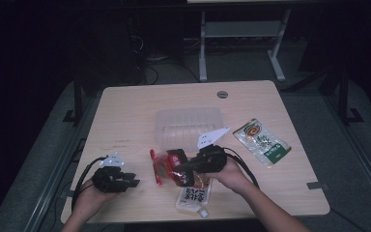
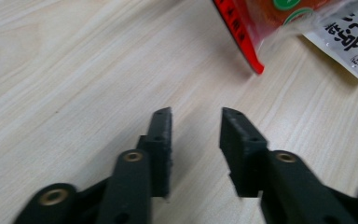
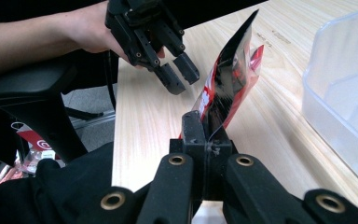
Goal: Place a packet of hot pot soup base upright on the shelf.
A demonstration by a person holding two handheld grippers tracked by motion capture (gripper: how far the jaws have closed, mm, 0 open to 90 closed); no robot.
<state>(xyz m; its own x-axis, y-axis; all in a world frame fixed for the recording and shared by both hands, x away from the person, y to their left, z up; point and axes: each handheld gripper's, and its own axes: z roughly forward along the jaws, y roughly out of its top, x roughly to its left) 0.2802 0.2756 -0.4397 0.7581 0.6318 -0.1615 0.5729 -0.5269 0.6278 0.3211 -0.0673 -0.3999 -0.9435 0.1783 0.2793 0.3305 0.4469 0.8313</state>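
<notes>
Right gripper [image 3: 208, 133] clamps red snack packet [image 1: 165, 165], long axis upright. Clear tray [image 1: 189, 124] at 12 o'clock, nearer right hand. Left gripper [image 2: 196, 135] part-open, nothing between.

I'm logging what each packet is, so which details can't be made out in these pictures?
- Red snack packet: right gripper view shows it edge-on, print unreadable.
- White sachet: high view, upper part hidden under the right gripper and hand.
- Green-and-white packet: high view, lettering too small.
- Clear plastic tray: cut off by the right gripper view's edge.
</notes>
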